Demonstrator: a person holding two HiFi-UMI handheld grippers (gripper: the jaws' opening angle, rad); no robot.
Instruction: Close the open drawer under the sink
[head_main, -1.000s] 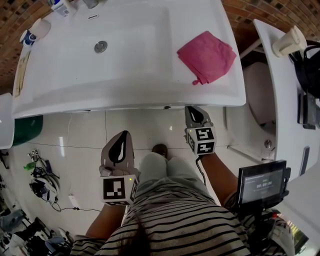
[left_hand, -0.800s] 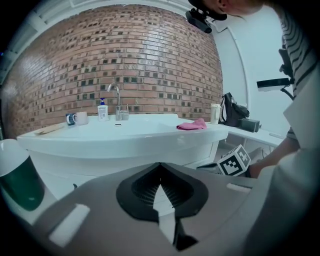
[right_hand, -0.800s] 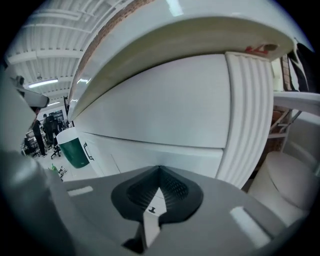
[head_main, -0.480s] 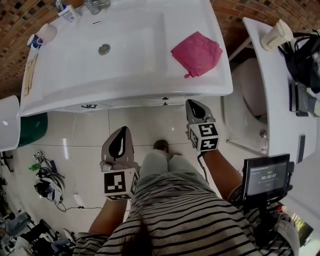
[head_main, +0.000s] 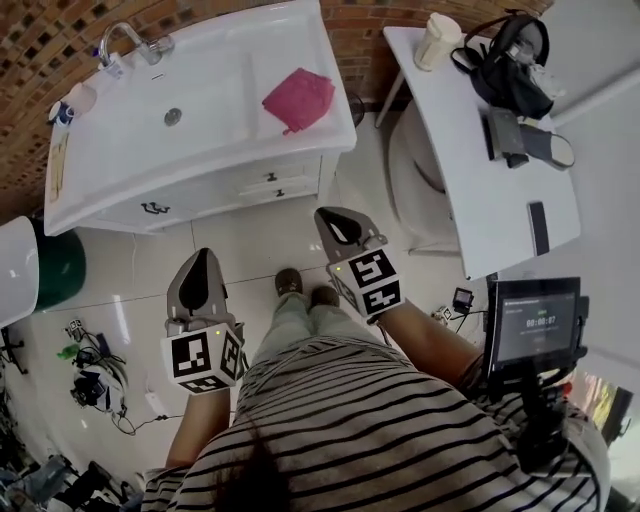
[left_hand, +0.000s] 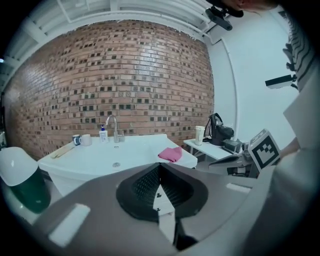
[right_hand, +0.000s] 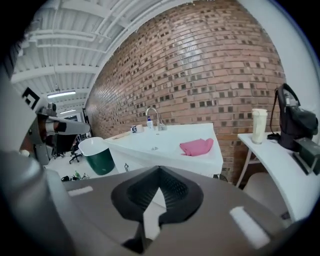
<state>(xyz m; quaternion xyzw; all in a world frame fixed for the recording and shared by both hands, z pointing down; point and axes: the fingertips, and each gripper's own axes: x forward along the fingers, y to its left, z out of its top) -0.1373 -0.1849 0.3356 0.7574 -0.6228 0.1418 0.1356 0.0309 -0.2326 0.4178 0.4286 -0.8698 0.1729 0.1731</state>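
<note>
Overhead, white sink (head_main: 225, 105) against brick wall (head_main: 45, 40) — pale tiled floor (head_main: 250, 250).

Head view overhead; gripper views toward sink (head_main: 215, 100)

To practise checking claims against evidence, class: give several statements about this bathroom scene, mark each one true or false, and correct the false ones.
1. A pink cloth lies on the sink top. True.
2. The left gripper is clamped on the cloth. False: its jaws are together on nothing, and it is held over the floor, away from the cabinet.
3. The drawer under the sink is pulled far out. False: in the head view the cabinet fronts look flush.
4. A pale cup stands on the white side table. True.
5. The right gripper is wide open. False: its jaws are together and it holds nothing.
</note>
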